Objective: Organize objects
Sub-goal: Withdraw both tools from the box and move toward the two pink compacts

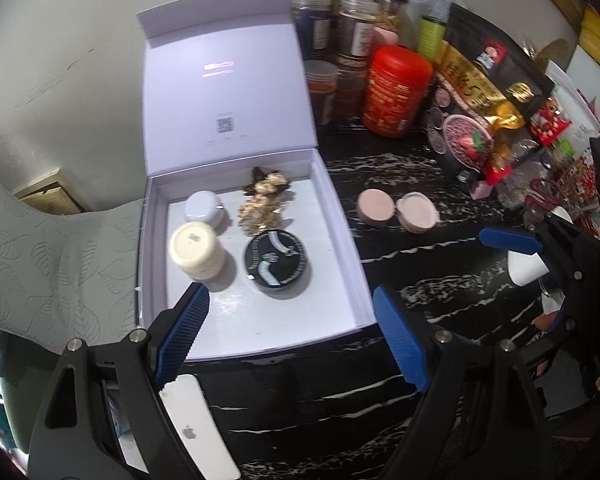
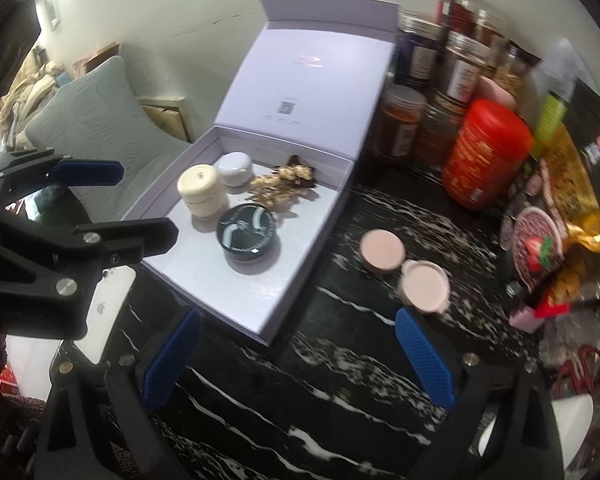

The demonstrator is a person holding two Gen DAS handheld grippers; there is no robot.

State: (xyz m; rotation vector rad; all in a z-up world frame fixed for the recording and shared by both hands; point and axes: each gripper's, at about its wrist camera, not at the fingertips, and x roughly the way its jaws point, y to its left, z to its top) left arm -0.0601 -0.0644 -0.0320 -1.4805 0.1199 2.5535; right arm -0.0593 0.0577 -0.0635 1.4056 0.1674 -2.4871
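Your left claw (image 1: pixel 288 336) and right claw (image 2: pixel 300 354) both gaping empty, white box (image 1: pixel 342 248) ahead holding cream jar (image 1: pixel 196 250), white jar (image 1: pixel 204 206), black tin (image 1: pixel 277 260), gold hair clip (image 1: pixel 262 200), two pink compacts (image 2: pixel 404 270) lying ahead of your right claw on the counter (image 1: pixel 320 392)

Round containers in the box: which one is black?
The flat black tin, nearest the box's front; the cream jar and white jar are pale and taller.

The black table (image 1: pixel 440 280) with white veining looked like polished stone, glossy. The open pale lilac box (image 1: pixel 342 240) appeared to be smooth matt card. The round black jar (image 1: pixel 278 260) had a shiny lid. The tongs' blue fingers (image 2: pixel 424 356) bore ribbed matt pads on black plastic arms with metal rivets.
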